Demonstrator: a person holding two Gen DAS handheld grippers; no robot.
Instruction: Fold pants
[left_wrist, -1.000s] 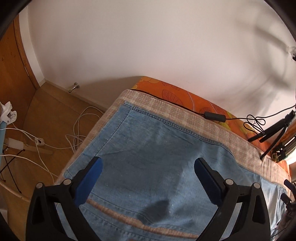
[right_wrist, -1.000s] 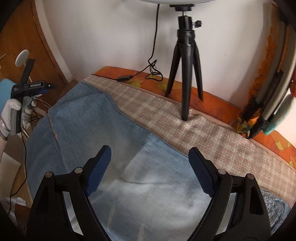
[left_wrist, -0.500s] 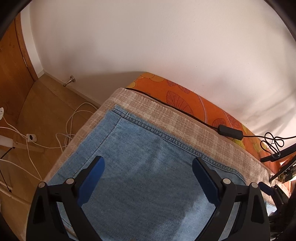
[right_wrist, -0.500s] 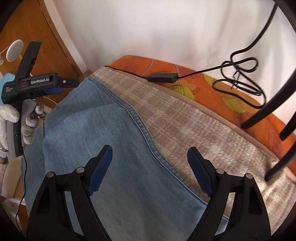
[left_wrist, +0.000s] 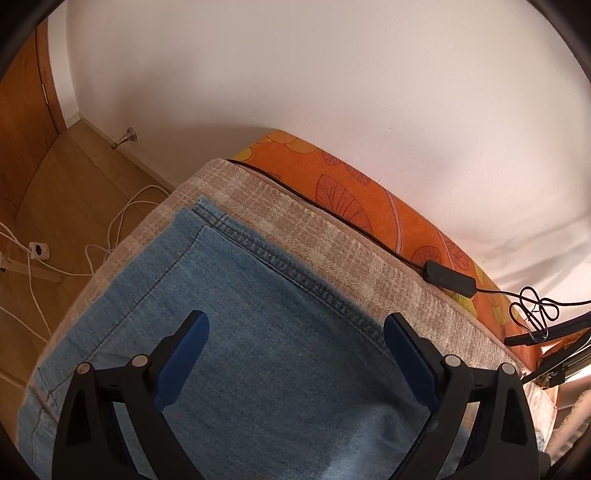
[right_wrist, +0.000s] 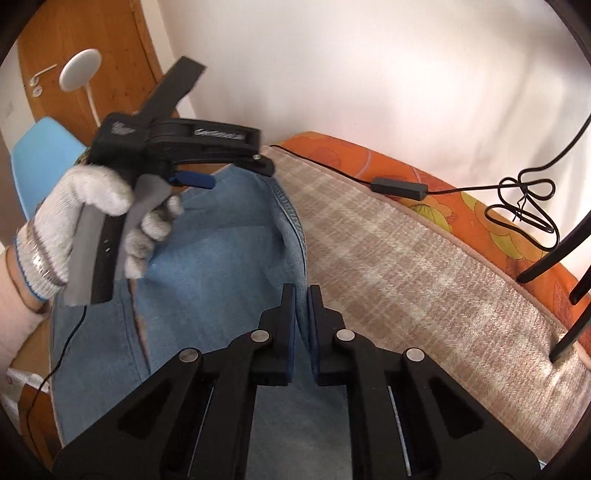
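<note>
Pinching the raised seamed edge of the light-blue denim pants, the right gripper sits at the lower centre of its own view, its black fingers and dark-blue pads drawn nearly together with a ridge of denim caught between them. Its jaws have just been closing: half a second ago they stood wide over flat cloth, and now the hem stands up in a fold that runs from the pads toward the upper left.

In the upper left of the right wrist view, a hand in a white knitted glove grips the grey handle of the left gripper, which tilts down toward the far corner of the pants; a blue pad shows beneath its black body. In the left wrist view the left gripper has its jaws wide apart, both blue pads poised over the denim with nothing clamped between them. Compared with a second ago, this view sits lower and closer to the cloth, and the stitched corner of the pants now fills the middle of the frame.

The pants lie spread on a beige checked woven blanket, which covers an orange leaf-patterned mattress set against a white wall. A black cable with an inline box runs along the blanket's far edge. White cords trail across the wooden floor at the left.
</note>
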